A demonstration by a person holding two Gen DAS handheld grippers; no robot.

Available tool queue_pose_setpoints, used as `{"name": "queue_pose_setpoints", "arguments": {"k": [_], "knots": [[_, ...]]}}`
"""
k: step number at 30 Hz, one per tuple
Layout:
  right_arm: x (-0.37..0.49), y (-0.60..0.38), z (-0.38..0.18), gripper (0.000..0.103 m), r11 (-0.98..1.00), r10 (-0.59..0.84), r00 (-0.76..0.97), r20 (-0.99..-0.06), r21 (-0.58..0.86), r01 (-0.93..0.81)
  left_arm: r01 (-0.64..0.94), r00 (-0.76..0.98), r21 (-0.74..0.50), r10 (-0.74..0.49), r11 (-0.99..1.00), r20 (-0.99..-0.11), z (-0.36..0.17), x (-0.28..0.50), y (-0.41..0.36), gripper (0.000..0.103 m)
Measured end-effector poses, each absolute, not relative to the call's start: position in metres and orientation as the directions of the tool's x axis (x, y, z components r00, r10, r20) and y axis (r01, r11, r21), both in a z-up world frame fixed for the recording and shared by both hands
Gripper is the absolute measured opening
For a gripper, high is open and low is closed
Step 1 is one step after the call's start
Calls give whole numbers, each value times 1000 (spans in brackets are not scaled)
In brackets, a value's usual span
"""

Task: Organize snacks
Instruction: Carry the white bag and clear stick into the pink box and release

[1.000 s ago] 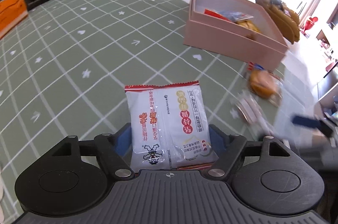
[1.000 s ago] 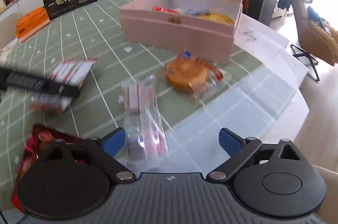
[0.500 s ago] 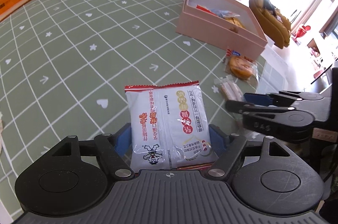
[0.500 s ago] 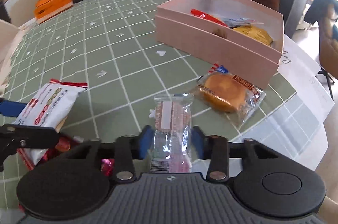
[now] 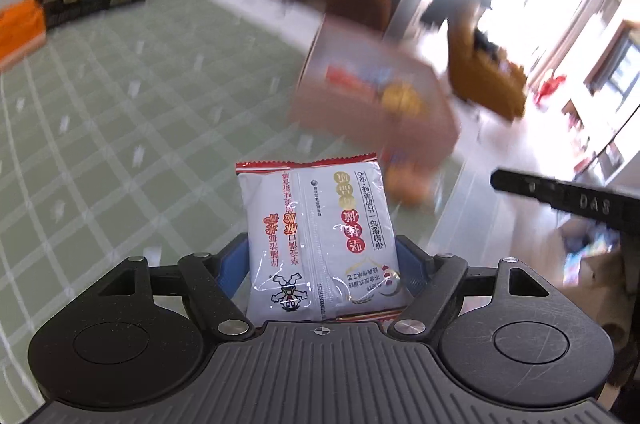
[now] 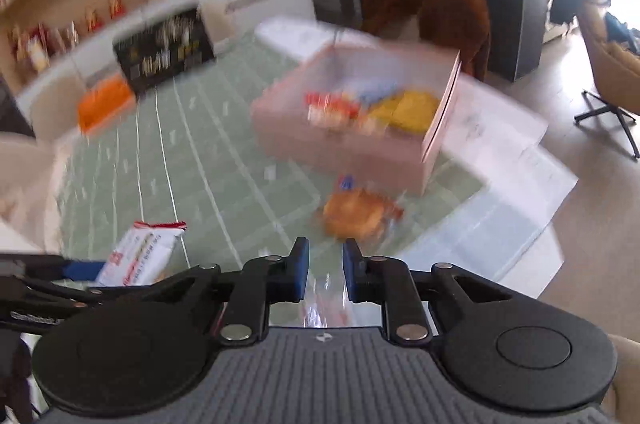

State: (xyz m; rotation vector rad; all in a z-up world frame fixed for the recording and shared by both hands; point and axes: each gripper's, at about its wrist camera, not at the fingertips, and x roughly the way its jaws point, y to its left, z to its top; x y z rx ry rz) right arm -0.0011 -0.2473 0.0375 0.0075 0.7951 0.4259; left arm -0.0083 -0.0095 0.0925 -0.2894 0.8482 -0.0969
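White foil snack packet w/ red crimped edges and red-gold print [image 5: 320, 240] sits pinched upright in the left gripper [image 5: 322, 264], blue pads pressed to both its sides, lower centre of the left view; same packet shows lower left in the right view [image 6: 140, 256]. Right gripper [image 6: 325, 274] has its pads drawn nearly together on a thin clear-wrapped snack bar [image 6: 324, 308], mostly hidden below the pads, so grip depth can't be judged.

Goal looks like the open pink cardboard box [image 6: 348, 148], centre of the right view, already holding red and yellow snacks; a round orange cake in clear wrap [image 6: 356, 216] lies on the green grid-patterned bench [image 5: 120, 128] just in front of the box.

Both views are motion-blurred; best to slow before the box rim, carry each packet over the wall, not into it, lower inside, then release; keep the grippers apart, one at a time; avoid squeezing harder, foil may crush.
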Motion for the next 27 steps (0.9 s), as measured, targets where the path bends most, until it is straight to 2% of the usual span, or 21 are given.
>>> {"name": "queue_pose_setpoints", "arguments": {"k": [3,5,8,9,14,15,16,18,19,20,22,23,27], "knots": [[7,-257,59,18,914,387,661,-643,170,-369,-27,691,-283,-187,959,-699,109,8,-13,81],[15,-259,60,19,913,386,655,-650,169,-371,-31,686,-275,-179,961,-705,109,14,-17,81],[21,-259,42,28,916,366,605,-707,161,-367,-36,649,-279,-190,960,-737,96,14,-20,81],[21,-258,35,34,915,362,582,-728,160,-370,-38,629,-279,-194,960,-753,88,12,-22,81],[10,-251,-12,36,909,351,475,-807,170,-381,-62,556,-279,-199,958,-807,60,0,-20,81],[8,-248,-20,39,905,353,456,-817,175,-387,-71,544,-281,-199,957,-815,57,-1,-20,81],[7,-243,-27,48,903,350,441,-826,172,-394,-77,535,-284,-201,956,-820,54,-3,-20,81],[3,-233,-37,59,902,332,440,-834,144,-407,-81,527,-279,-196,957,-827,52,-4,-22,81],[-2,-227,-39,61,901,319,472,-822,109,-420,-77,524,-271,-192,959,-830,51,-4,-24,81],[-7,-222,-42,60,898,301,486,-821,73,-434,-71,520,-265,-190,962,-833,51,-4,-26,81],[-13,-210,-45,46,887,260,514,-818,-7,-461,-59,511,-260,-194,964,-838,50,-3,-31,81],[-16,-205,-46,42,879,250,525,-813,-37,-476,-53,506,-260,-198,964,-840,49,-3,-33,81],[-11,-213,-39,37,883,300,484,-822,47,-466,-35,511,-268,-213,963,-833,47,3,-38,81]]}}
